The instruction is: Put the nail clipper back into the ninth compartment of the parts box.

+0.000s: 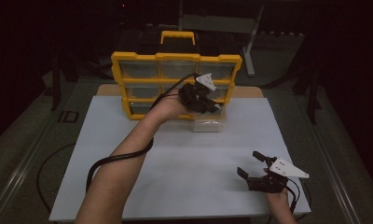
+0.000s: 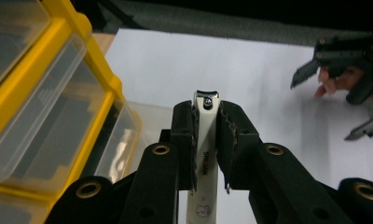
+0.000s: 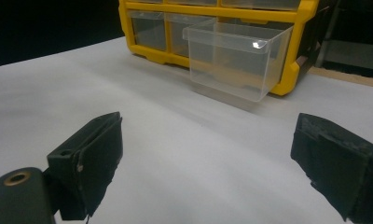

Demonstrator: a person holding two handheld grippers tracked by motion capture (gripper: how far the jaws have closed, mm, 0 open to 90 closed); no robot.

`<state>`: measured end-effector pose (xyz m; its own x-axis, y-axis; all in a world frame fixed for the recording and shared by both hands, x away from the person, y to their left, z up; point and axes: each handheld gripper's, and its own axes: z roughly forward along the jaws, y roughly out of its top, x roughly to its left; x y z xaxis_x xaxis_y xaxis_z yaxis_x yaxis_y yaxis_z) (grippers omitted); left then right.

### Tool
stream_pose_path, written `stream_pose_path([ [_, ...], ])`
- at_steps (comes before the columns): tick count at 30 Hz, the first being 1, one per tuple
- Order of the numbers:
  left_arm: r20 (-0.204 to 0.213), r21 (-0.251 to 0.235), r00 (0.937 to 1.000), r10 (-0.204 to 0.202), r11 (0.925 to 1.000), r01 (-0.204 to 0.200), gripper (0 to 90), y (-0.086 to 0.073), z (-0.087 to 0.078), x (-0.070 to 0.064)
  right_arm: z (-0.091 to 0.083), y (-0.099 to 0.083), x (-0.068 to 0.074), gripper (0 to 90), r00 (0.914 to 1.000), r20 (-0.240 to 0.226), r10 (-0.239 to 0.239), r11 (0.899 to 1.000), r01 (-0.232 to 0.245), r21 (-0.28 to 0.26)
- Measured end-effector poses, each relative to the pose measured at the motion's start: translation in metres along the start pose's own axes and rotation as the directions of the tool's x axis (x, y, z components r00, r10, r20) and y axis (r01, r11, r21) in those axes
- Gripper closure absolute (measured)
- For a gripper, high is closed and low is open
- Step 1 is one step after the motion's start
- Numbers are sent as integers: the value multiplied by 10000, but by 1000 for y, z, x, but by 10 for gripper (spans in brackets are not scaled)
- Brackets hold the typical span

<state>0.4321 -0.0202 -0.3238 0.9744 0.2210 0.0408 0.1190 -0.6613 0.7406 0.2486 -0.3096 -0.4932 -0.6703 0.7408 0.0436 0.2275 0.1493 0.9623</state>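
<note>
Over the pulled-out clear drawer [image 1: 211, 124] at the lower right corner of the yellow organizer [image 1: 175, 58]: left gripper [image 1: 208, 103] hovering, fingers [image 2: 183, 140] clamped on a nail clipper [image 2: 205, 140]. Clipper held upright between the pads, long axis running along the fingers, cutting end and rivet poking out past the tips, white body with small lettering and a little cat face showing lower down. Drawer just below and slightly ahead of the clipper tip, open top facing up, seemingly empty, front wall jutting out over the white tabletop [image 1: 184, 177]. Coming move likely a short lowering into that drawer and a release, so tip-to-rim alignment the thing to watch; left hand by far the nearer one. Well apart, near the front right edge of the tabletop: right gripper [image 1: 251, 164], fingers [image 3: 93, 158] spread wide, nothing between them, pointed toward the drawer across bare white surface. Other drawers of the organizer shut, contents too dim to tell.
</note>
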Motion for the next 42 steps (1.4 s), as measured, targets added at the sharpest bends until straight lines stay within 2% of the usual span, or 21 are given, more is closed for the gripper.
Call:
stream_pose_path([
  [11, -438, -165, 9985, -318, 9994, 312, 779, -5, 13, 20, 0, 0, 0, 91, 10000, -36, 47, 10000, -47, -12],
  [14, -533, -484, 9970, -556, 9974, 530, 778, -7, 15, 26, 0, 0, -1, 91, 10000, -42, 60, 10000, -60, -2],
  [15, -544, -567, 9956, -758, 9957, 727, 778, -8, 16, 28, 0, 0, 0, 91, 10000, -40, 57, 10000, -57, 4],
  [19, -617, -684, 9944, -853, 9944, 811, 779, -11, 19, 34, -1, 0, -1, 92, 10000, -42, 56, 10000, -56, -13],
  [28, -697, -667, 9939, -849, 9945, 803, 778, -19, 32, 42, -1, -1, -2, 91, 9999, -68, 108, 9999, -109, -5],
  [34, -765, -415, 9937, -821, 9960, 791, 778, -26, 45, 44, -1, -1, -2, 92, 9999, -38, 108, 9999, -109, -21],
  [42, -839, -32, 9915, -995, 9950, 995, 778, -37, 62, 46, 0, -1, -3, 92, 9999, -57, 98, 10000, -98, 1],
])
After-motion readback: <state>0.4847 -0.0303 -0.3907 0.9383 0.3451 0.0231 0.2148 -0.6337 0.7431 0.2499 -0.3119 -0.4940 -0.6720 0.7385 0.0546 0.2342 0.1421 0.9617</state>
